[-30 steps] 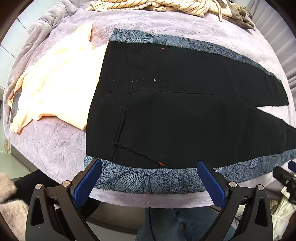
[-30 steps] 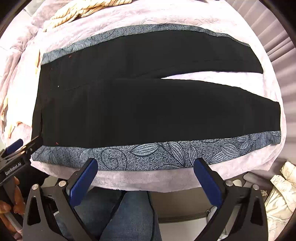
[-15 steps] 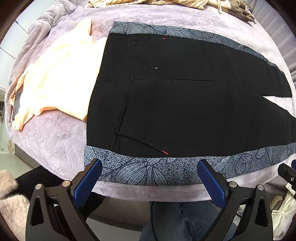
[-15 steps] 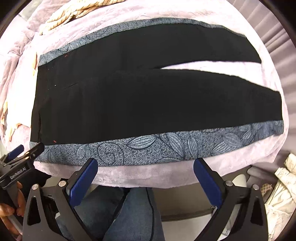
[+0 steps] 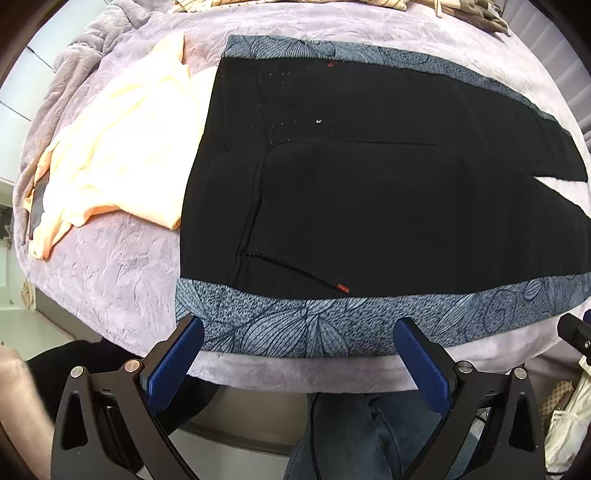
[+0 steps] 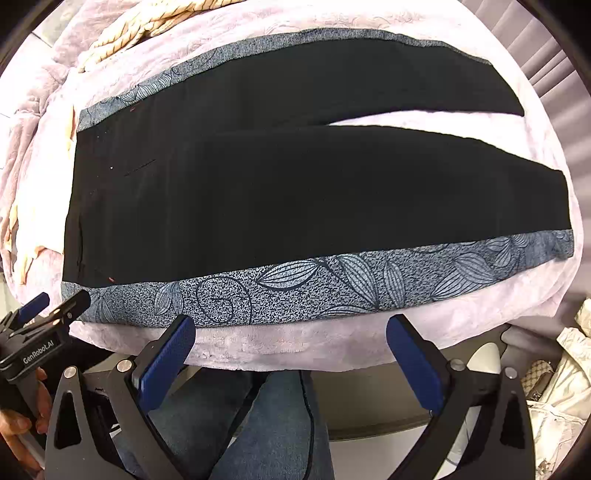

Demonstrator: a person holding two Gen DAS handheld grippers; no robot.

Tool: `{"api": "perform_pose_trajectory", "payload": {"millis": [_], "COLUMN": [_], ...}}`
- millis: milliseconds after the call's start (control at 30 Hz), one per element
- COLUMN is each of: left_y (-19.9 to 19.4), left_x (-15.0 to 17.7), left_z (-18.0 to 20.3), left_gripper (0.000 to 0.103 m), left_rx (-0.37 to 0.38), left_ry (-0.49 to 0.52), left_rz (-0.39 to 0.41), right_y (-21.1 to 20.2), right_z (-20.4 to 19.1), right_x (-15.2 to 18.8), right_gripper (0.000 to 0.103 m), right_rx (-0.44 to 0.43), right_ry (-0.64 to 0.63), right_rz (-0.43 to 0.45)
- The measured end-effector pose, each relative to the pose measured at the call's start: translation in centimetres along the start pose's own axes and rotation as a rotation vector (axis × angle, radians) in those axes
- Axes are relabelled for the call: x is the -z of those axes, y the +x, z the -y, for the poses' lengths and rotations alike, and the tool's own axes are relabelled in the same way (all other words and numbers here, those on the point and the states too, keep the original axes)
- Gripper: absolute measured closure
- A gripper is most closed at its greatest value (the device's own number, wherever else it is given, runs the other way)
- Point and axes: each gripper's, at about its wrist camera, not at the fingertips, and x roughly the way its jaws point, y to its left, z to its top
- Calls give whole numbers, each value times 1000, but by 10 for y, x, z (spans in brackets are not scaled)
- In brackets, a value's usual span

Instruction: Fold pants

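Note:
Black pants (image 5: pixel 369 192) with grey leaf-print side stripes (image 5: pixel 332 325) lie flat on a lilac bedcover, waistband to the left, legs running right. In the right wrist view the pants (image 6: pixel 295 192) show full length, legs slightly parted at the far right. My left gripper (image 5: pixel 299 332) is open and empty, just above the near stripe by the waist end. My right gripper (image 6: pixel 291 328) is open and empty, at the near edge of the stripe (image 6: pixel 332 284) mid-leg. The left gripper also shows in the right wrist view (image 6: pixel 55 306).
A peach garment (image 5: pixel 110 155) lies left of the waistband. Striped cream fabric (image 5: pixel 295 3) is piled at the far edge, also seen in the right wrist view (image 6: pixel 122 29). The bedcover's near edge (image 5: pixel 295 373) drops off to the person's knees. Bags (image 6: pixel 554 387) sit on the right floor.
Both grippers have moved forward and closer to the near striped edge of the pants. Both stay open. The pants have not moved.

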Motion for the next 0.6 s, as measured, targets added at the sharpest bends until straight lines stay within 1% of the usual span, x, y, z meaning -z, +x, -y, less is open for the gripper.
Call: {"api": "perform_pose_trajectory", "payload": {"millis": [100,167,233,300,333,367,400,433,467,500,533,600], "left_y": [2,5,8,12,13,14,15,16,16,19,21,25], "left_x": [4,7,9,12,15,17,19,22,25,27,30,34], "left_z": [-5,-11,-17,-25,-29,-32,-35,-38,-40,-41,-43,-46], "left_gripper": [0,0,0,0,0,0,0,0,0,0,0,0], "left_rx": [10,43,93,143,158,174,185,196,208,223,240,267], "left_ry": [-8,-21,-45,-69,-75,-80,-82,-84,-85,-89,-94,-106], "left_rz": [6,21,25,27,27,30,32,35,36,37,37,34], "right_y": [5,9,15,24,27,32,40,47,55,63,71,84], "right_z": [1,2,5,13,17,22,32,39,46,53,58,62], "right_x": [1,1,1,2,2,4,7,10,13,18,23,29], "right_gripper": [0,0,0,0,3,12,20,37,44,44,44,44], "right_rx": [-21,-55,-122,-227,-274,-334,-419,-476,-527,-569,-592,-604], "right_ry": [8,17,37,77,100,132,180,218,257,295,322,325], "right_rz": [-4,0,0,-4,-5,-8,-19,-37,-60,-80,-91,-92]}}
